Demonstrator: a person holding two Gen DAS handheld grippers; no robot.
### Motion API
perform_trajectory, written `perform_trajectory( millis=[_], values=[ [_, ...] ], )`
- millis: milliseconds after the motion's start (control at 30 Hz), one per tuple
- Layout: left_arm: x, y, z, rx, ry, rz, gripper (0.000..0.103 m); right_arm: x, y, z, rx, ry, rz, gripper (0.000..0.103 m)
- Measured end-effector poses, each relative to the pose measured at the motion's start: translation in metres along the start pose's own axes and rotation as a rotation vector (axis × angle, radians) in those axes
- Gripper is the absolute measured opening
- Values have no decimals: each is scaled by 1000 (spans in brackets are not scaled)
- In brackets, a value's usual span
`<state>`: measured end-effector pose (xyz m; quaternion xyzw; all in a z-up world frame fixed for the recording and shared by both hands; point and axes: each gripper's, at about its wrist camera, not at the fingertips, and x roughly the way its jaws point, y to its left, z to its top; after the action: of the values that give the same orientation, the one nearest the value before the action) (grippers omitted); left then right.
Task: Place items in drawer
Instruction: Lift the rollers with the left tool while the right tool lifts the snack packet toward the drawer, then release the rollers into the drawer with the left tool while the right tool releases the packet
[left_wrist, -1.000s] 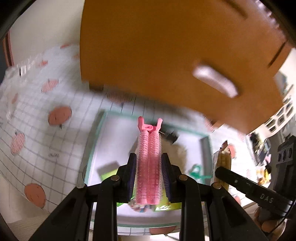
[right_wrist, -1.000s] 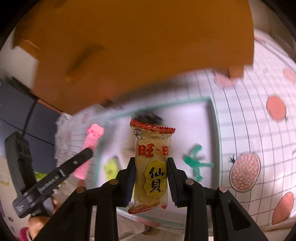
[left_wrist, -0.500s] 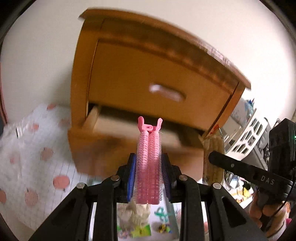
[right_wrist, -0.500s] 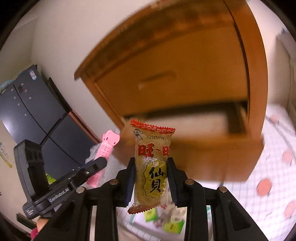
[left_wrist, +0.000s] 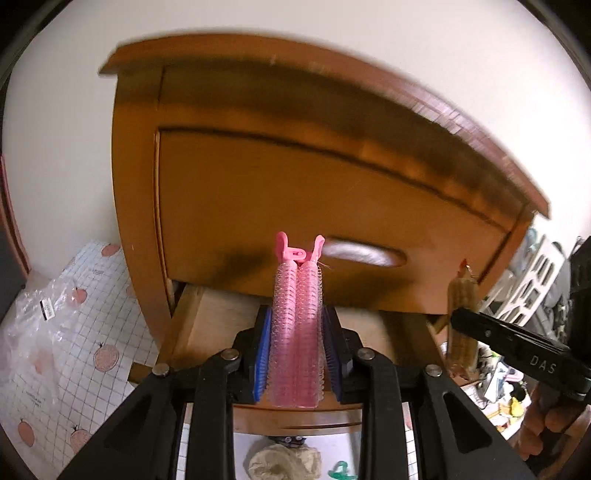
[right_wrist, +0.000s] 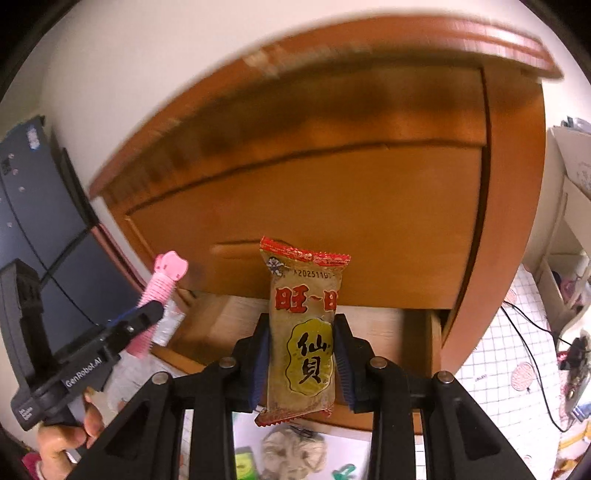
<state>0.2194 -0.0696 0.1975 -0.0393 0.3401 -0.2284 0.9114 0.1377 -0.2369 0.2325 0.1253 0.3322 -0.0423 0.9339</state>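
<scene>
We hold two grippers in front of a brown wooden cabinet (left_wrist: 258, 192). Its lower drawer (left_wrist: 207, 321) stands pulled out, pale wood showing inside; the upper drawer front (right_wrist: 332, 206) is closed, its handle blurred.

Left gripper (left_wrist: 297, 354): jaws clenched on a pink hair roller clip (left_wrist: 297, 325), held upright between the blue pads, its forked tip up against the upper drawer front. The clip sits over the near part of the open drawer, not in it.

Right gripper (right_wrist: 303, 363): jaws clenched on a rice cracker packet (right_wrist: 304, 332), upright, red serrated edge on top, yellow oval with black characters facing us. It too sits before the open drawer, not inside.

Left of the cabinet, a white gridded cloth with pink fruit print (left_wrist: 85, 354) and a crumpled clear plastic bag (left_wrist: 33, 314). Below the grippers, near us, a beige scrunchie (right_wrist: 291, 454) and a green object (right_wrist: 345, 472) lie on a white surface.
</scene>
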Motion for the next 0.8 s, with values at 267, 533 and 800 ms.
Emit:
perform_trajectory(
  millis=[267,533,800],
  values=[
    [39,11,-9,-34,72,74,28,16,-24,0,-2,58,-39,35],
    [50,14,-14,-40,77,89,47,26,-23,-5,-12,89,-70,45],
    [48,26,-20,-47,94,116,67,36,-22,-10,15,117,-86,67]
  ],
)
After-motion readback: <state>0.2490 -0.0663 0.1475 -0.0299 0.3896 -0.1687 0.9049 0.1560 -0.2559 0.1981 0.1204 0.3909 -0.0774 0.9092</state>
